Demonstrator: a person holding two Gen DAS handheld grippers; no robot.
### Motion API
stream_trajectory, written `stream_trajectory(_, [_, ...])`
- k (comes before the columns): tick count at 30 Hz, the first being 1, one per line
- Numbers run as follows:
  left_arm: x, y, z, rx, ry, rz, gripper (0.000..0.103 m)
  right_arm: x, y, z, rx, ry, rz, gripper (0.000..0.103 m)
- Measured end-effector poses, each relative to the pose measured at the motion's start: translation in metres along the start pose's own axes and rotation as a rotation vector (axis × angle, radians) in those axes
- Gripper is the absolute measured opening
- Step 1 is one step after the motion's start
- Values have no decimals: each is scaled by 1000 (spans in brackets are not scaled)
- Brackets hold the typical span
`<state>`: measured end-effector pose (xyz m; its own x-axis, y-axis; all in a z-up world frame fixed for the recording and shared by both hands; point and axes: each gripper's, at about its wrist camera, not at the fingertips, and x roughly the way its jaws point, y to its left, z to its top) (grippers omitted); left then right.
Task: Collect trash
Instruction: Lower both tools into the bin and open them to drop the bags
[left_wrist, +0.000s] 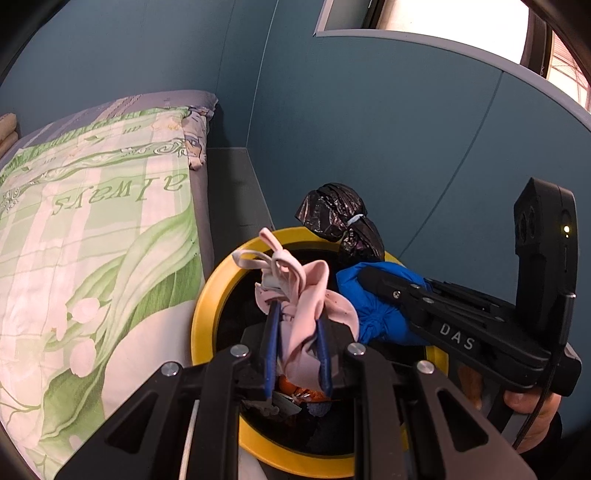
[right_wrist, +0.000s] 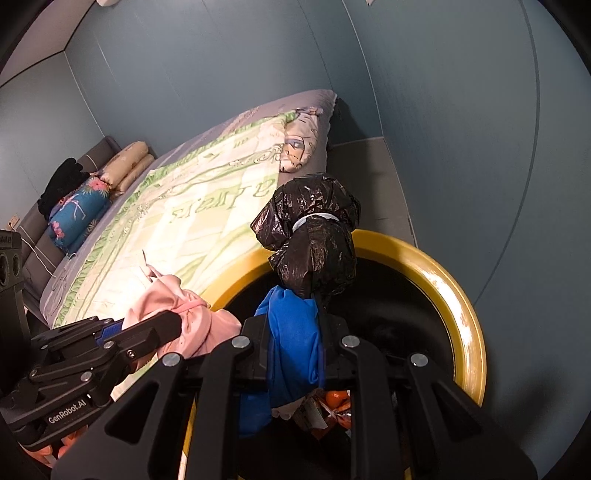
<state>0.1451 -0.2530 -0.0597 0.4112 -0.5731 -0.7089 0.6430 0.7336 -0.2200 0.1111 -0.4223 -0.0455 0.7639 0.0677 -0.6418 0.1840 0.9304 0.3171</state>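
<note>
We see our left gripper (left_wrist: 295, 325) clenched on a pink bag (left_wrist: 310, 295), our right gripper (right_wrist: 295, 325) on an upright blue-and-black bundle (right_wrist: 295, 332), above the yellow-rimmed bin (right_wrist: 454, 295); labels read "DAS", "GenRobot.AI".

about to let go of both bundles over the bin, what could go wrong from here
1. The pink bag in the left tongs has loose loops; they might snag on the fingers at release.
2. The blue bag in the right tongs carries a black bag that sticks up near the yellow rim; it could tip outside the bin.
3. The two bundles hang close together and may tangle.
</note>
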Motion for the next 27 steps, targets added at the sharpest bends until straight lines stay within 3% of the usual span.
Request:
stream_trajectory(20, [26,12,-8,-82,95,-35,18,22,-11,-4,42,53,-5,19])
stream_trajectory(24, [26,15,-7,-88,92,-44,21,22,-16,-6,59,49,-5,31])
stream_trajectory(25, [26,15,-8,-89,91,-42,28,21,-16,-6,62,45,-13,34])
stream_trajectory(26, [25,16,-8,-95,89,-39,34,20,-17,-6,69,39,-17,43])
stream_trajectory(27, [23,18,-9,-107,87,-35,45,19,-20,-5,81,32,-19,49])
